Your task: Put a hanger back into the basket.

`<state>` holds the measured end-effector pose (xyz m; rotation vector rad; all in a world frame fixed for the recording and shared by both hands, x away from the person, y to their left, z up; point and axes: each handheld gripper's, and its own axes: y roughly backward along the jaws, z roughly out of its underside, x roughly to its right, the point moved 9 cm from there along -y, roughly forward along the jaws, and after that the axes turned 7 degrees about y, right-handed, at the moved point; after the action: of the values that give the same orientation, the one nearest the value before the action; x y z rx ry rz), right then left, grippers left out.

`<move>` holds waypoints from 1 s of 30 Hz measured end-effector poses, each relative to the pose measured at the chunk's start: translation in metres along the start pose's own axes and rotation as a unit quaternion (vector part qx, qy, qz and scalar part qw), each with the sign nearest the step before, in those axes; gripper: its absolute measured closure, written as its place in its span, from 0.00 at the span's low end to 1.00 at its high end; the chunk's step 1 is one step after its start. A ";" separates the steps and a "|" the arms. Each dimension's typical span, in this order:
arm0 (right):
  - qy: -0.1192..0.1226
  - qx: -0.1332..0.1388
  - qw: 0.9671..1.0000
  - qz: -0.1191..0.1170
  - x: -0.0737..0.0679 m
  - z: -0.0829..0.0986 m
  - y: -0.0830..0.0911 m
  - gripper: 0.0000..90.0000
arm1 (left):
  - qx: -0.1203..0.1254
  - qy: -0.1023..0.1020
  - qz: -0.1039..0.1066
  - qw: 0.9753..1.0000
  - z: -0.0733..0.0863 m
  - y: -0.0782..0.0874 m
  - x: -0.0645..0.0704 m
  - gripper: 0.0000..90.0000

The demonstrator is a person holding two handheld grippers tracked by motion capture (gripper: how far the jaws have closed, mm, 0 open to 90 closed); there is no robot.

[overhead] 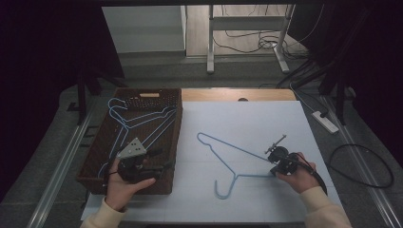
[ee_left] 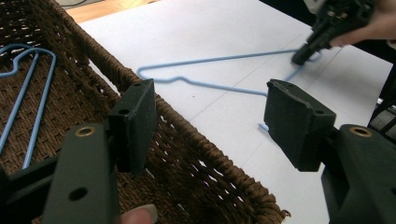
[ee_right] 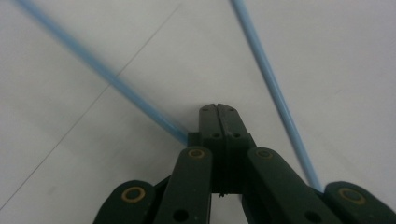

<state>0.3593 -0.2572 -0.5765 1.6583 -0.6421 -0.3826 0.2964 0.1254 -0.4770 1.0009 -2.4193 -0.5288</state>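
The left claw [overhead: 159, 161] hangs over the near right corner of the brown woven basket [overhead: 92, 164], its jaws standing wide apart with nothing between them. In the left gripper view one pad [ee_left: 135, 123] sits above the basket's inside and the other pad [ee_left: 294, 121] above the white table [overhead: 247, 118], so the basket's right wall runs under the gap. Inside the basket, ahead and to the left of this claw, lie blue wire hangers [overhead: 135, 121], flat on the woven floor with their hooks toward the far left corner; how many there are I cannot tell. The basket's walls are low and its top is open.

The right claw [overhead: 274, 164] is pressed together on the loose blue hanger [overhead: 228, 149], clamped at the hanger's right-hand corner. In the right gripper view the jaws meet with one wire [ee_right: 135, 95] entering at their left side and the other wire [ee_right: 275, 93] running away just to their right. The hanger lies flat on the table, stretching from this claw leftward toward the basket; its hook [overhead: 221, 190] curls on the person's side, and its far shoulder tip [overhead: 199, 136] lies near the basket's right wall, apart from it.

Beyond the right claw the table is bare to its far edge, and a bare strip runs to the table's right edge. Between the two claws the only thing on the table is the hanger.
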 end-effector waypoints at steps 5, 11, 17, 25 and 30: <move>0.010 0.002 0.999 -0.042 -0.028 0.011 0.004 1.00 | 0.001 0.000 -0.001 1.000 -0.001 0.001 0.000 0.39; 0.023 0.016 0.997 -0.074 -0.059 0.015 0.007 1.00 | 0.002 -0.001 0.000 1.000 -0.002 0.001 0.000 0.39; 0.037 0.028 0.995 -0.088 -0.074 0.012 0.007 1.00 | 0.001 -0.001 0.000 1.000 -0.002 0.000 -0.001 0.39; 0.072 0.051 0.986 -0.139 -0.110 -0.006 0.006 1.00 | 0.000 -0.001 -0.002 1.000 -0.001 -0.001 -0.001 0.39; 0.088 0.050 0.985 -0.143 -0.120 -0.020 0.003 1.00 | 0.001 0.000 -0.002 1.000 -0.002 0.001 -0.002 0.39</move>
<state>0.2755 -0.1693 -0.5818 1.8633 -0.2951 -0.4094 0.2984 0.1269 -0.4758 1.0068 -2.4195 -0.5272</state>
